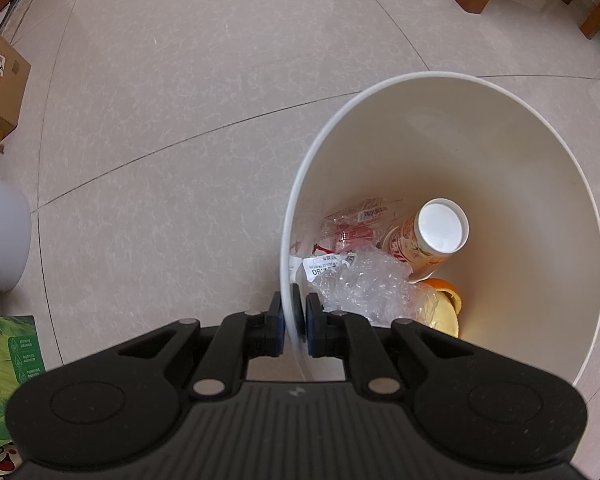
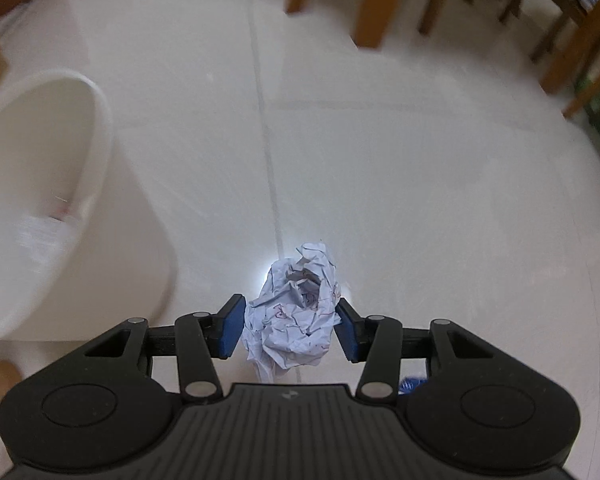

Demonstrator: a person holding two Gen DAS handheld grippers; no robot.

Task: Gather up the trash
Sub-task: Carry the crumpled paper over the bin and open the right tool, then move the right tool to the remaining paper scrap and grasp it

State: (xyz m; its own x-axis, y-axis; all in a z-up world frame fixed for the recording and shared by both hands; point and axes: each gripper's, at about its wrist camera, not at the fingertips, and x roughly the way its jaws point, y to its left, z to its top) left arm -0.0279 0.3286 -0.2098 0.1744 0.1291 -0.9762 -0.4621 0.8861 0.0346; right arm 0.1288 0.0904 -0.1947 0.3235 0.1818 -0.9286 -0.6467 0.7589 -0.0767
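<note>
- Right now the right gripper point(image 2: 290, 326) has its blue fingers point(image 2: 231, 328) set partway apart and pressed against either side of a crumpled paper ball point(image 2: 294, 316), which it carries above the tiled floor point(image 2: 400, 180).
- Meanwhile the left gripper point(image 1: 294, 322) is closed nearly all the way, pinching the near wall of the white bin point(image 1: 452, 76) between its fingers, one outside and one inside.
- Judging by this, the step in hand is bringing the paper over the bin's mouth, which sits to the left in the right wrist view, well apart from the ball.
- To do it well: keep the squeeze steady, since crumpled paper gives and may slip; swing across until the ball is clearly over the opening, then release. The left grip should hold the bin level.
- The paper is white, heavily creased, with faint red and dark scribbles, a loose tail hanging beneath.
- Inside the bin lie a paper cup point(image 1: 428, 240) on its side, clear crinkled plastic wrap point(image 1: 372, 284), a printed wrapper point(image 1: 352, 224) and orange peel point(image 1: 446, 292).
</note>
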